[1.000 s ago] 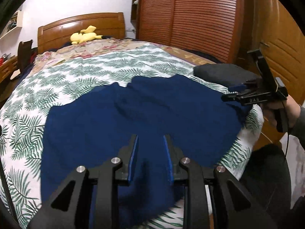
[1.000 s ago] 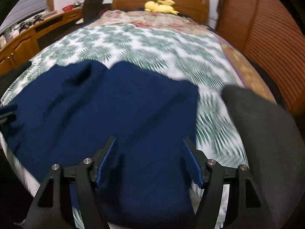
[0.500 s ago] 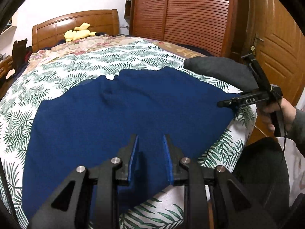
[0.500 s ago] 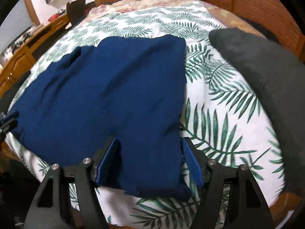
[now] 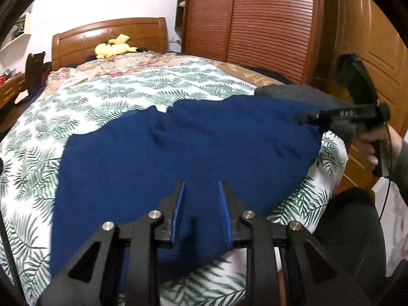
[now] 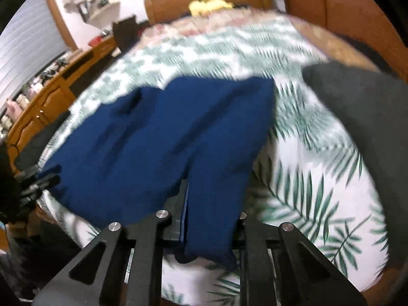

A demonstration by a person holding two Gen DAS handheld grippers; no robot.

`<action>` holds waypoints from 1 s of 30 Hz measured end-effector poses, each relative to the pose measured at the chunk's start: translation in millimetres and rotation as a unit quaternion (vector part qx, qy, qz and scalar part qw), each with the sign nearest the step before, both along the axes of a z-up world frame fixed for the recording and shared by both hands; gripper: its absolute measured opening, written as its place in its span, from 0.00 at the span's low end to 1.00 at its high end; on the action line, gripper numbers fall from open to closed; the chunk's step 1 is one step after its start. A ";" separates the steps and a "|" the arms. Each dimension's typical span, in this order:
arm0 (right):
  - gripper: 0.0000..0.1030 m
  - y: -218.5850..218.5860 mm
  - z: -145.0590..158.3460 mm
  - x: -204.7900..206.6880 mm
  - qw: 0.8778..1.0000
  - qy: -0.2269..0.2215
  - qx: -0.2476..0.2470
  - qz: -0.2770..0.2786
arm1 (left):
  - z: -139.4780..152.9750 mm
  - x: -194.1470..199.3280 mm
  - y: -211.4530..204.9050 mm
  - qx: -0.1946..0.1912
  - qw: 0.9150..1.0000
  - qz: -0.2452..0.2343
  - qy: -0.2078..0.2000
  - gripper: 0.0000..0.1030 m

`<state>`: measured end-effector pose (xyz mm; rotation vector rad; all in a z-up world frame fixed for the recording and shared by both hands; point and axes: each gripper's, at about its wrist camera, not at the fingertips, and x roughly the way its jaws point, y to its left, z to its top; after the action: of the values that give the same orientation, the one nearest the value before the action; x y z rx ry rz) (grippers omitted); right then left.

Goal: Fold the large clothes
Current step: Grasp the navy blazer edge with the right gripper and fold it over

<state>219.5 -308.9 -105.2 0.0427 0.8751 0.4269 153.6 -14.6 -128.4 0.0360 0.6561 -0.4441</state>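
Your garment (image 5: 193,153) lies spread on the bed (image 5: 107,102), stretching ahead of both tools; no fold shows in it yet. Your left tool (image 5: 201,211) grips its near hem, cloth bunched between the narrowed fingers. Your right tool (image 6: 211,219) has just been closing and now pinches the near corner, cloth draped over its right finger. Both near corners are held, so every fold is left: carry this edge away from you.
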 end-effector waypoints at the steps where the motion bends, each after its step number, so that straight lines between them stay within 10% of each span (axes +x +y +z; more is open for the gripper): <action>1: 0.14 8.6 10.6 -1.0 1.000 -0.013 0.002 0.007 | 2.8 -2.9 6.4 -0.002 1.000 0.005 -0.005 0.24; 13: 0.14 174.4 72.3 -5.3 0.985 -0.090 0.034 0.142 | 11.5 -41.1 94.5 -0.047 0.996 0.070 -0.022 0.24; 21: 0.14 289.9 27.2 -14.7 0.973 -0.035 0.045 0.224 | 2.1 -56.5 144.1 -0.046 0.991 0.121 -0.021 0.24; 30: 0.55 306.6 29.8 -21.1 0.970 -0.036 0.024 0.238 | -0.4 -56.8 165.4 -0.059 0.988 0.143 -0.023 0.24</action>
<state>198.5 -2.4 -75.4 -0.1419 0.7992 0.8943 96.8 150.8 -128.8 -0.1581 0.5769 -0.2042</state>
